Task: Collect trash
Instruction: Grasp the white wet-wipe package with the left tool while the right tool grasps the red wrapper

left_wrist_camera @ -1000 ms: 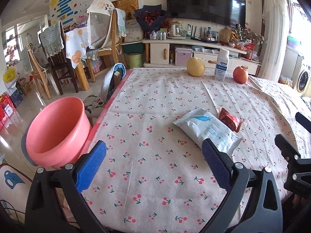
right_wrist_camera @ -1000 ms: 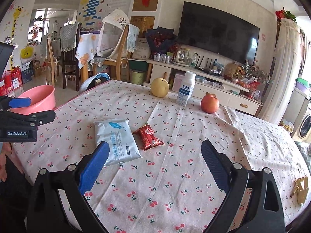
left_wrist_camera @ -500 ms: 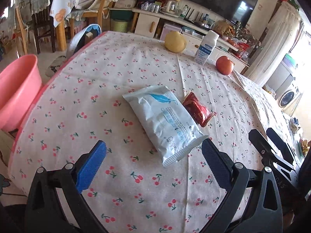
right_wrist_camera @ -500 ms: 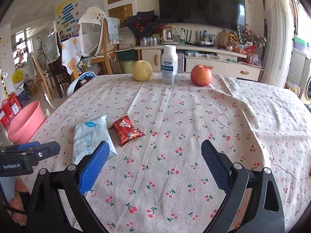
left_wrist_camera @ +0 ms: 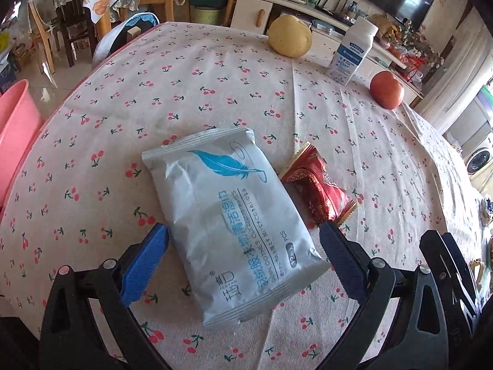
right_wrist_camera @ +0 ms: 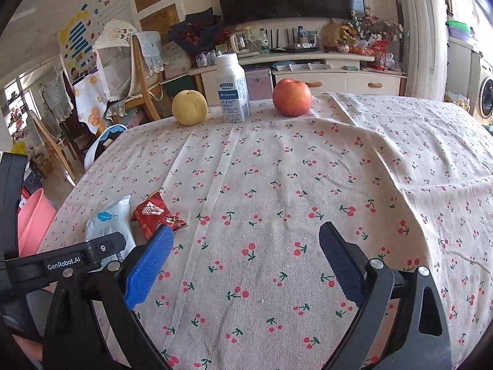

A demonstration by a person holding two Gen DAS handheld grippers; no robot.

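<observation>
Left wrist view, left to right. Pink tub [left_wrist_camera: 14,141] at the far left edge, off the table and below its rim. Table [left_wrist_camera: 191,71] under a cherry-print cloth. Left gripper [left_wrist_camera: 245,257] angles down toward the cloth, jaws wide, nothing between the pads in contact. Its blue left pad sits just beside the near left edge of the wipes pack [left_wrist_camera: 229,215]; its right finger lies just beside the pack's near right corner. The pack lies flat, long axis running away from the camera, its near end between the fingers. Whether the pads touch it cannot be told. Red wrapper [left_wrist_camera: 320,191] lies flat just right of the pack, touching or nearly touching its edge. Far side of the table: pear [left_wrist_camera: 289,40], then bottle [left_wrist_camera: 352,52] upright, then apple [left_wrist_camera: 386,89]. Part of the right gripper shows as black bars at the lower right edge.

Right wrist view, left to right. Left gripper's black body enters from the left edge, low, over the near end of the pack. Tub behind it, partly hidden. Pack and wrapper side by side near the table's left edge. Right gripper [right_wrist_camera: 245,260] held level and low over bare cloth near the table's middle, jaws wide and empty, well apart from pack and wrapper, its left pad nearest the wrapper. Pear, bottle and apple stand in a row along the far edge.
</observation>
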